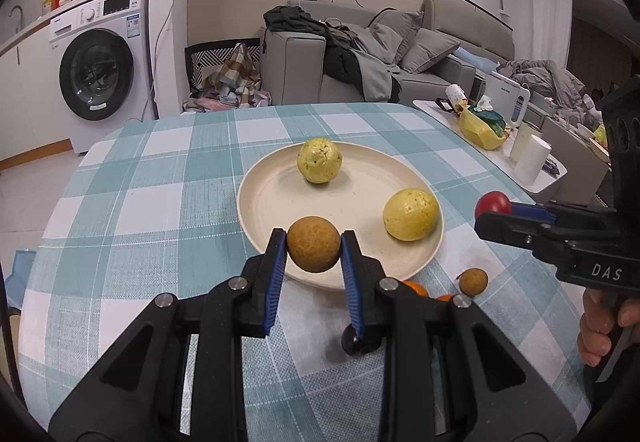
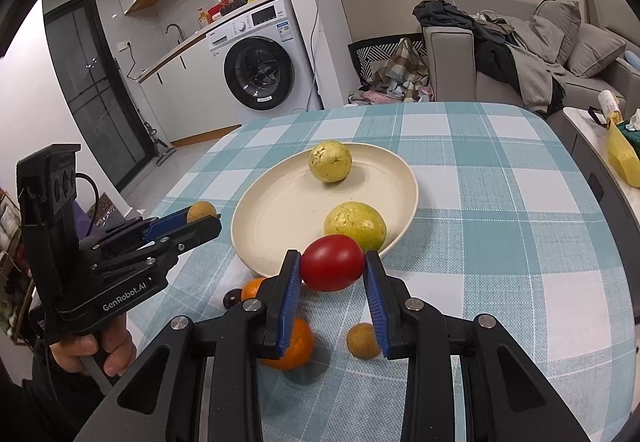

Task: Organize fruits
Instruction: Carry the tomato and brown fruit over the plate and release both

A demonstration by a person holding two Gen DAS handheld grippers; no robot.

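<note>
Over the checked desk (image 1: 160,170), at the left, the left gripper (image 1: 314,244) has its fingers (image 1: 276,254) pinching a round brown fruit (image 1: 314,244), held just above the near rim of the cream plate (image 1: 280,202). To the right, the right gripper (image 2: 333,263) pinches a red tomato (image 2: 333,263) between its blue pads, poised near the plate's near edge beside the closer yellow fruit.

Judging by this, the step in hand is carrying two fruits to the plate at once. The next move seems to call for bringing each one lower over a bare patch of the plate and then spreading the fingers gently, since round fruits may roll; the tomato needs room clear of the yellow fruit next to it.

The plate holds two yellow fruits: one (image 1: 319,160) at the far side, one (image 1: 411,214) at its right near side. Both are apart from each other, and the middle and left of the plate are bare.

Still on the cloth, near the front, lie a dark small fruit (image 2: 232,298), two oranges (image 2: 294,346) and a second small brown fruit (image 2: 362,340).
</note>
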